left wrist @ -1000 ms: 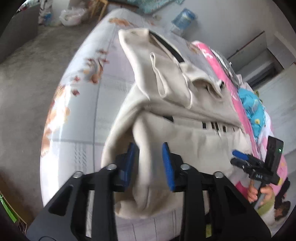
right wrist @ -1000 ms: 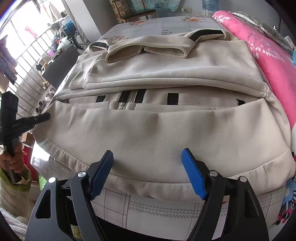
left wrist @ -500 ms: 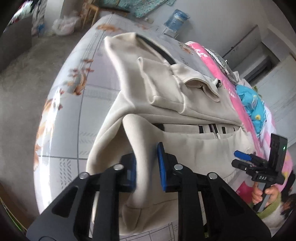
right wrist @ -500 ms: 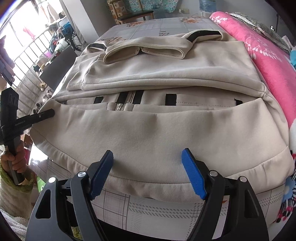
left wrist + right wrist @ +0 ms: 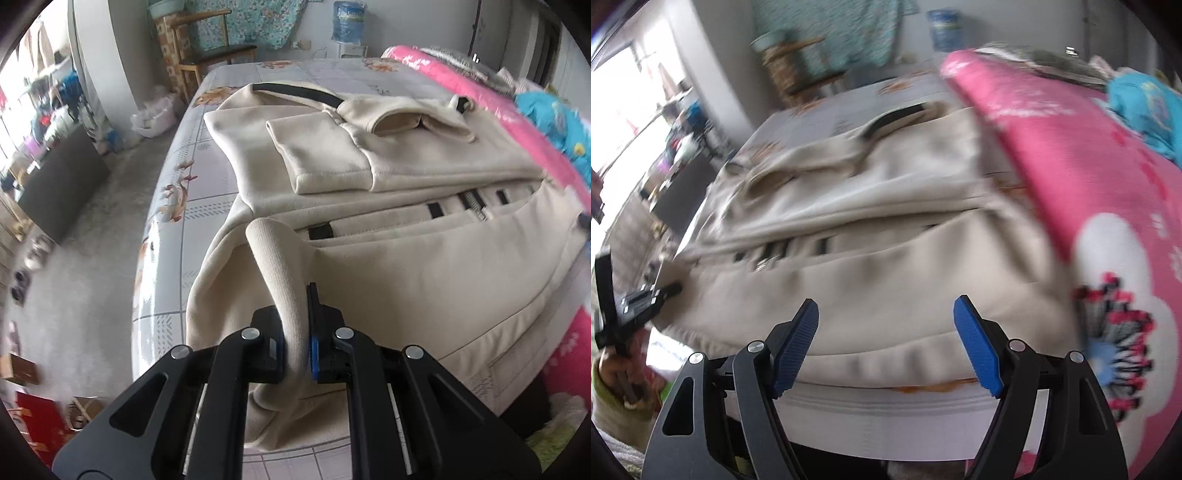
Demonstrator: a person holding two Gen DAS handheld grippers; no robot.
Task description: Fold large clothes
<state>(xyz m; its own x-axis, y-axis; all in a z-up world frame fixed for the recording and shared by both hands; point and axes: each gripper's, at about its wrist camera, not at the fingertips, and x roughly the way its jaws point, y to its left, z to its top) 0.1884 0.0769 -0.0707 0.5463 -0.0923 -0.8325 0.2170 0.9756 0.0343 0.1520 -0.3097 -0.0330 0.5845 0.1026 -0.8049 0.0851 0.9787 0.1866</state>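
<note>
Cream jacket (image 5: 424,280) lay spread across the bed (image 5: 192,192), just beside a pink blanket (image 5: 1071,155). My left gripper (image 5: 295,332) had just been closing and pinched the jacket's hem corner. My right gripper (image 5: 886,343) hovered wide apart, empty, over the jacket's near hem.

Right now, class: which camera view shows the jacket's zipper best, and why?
The left wrist view. There the zipper is sharp: metal teeth and pull lie between black tabs on the cream jacket, whose hem the left gripper pinches. In the right wrist view, motion blur smears the zipper into dark streaks beyond the open right gripper.
</note>
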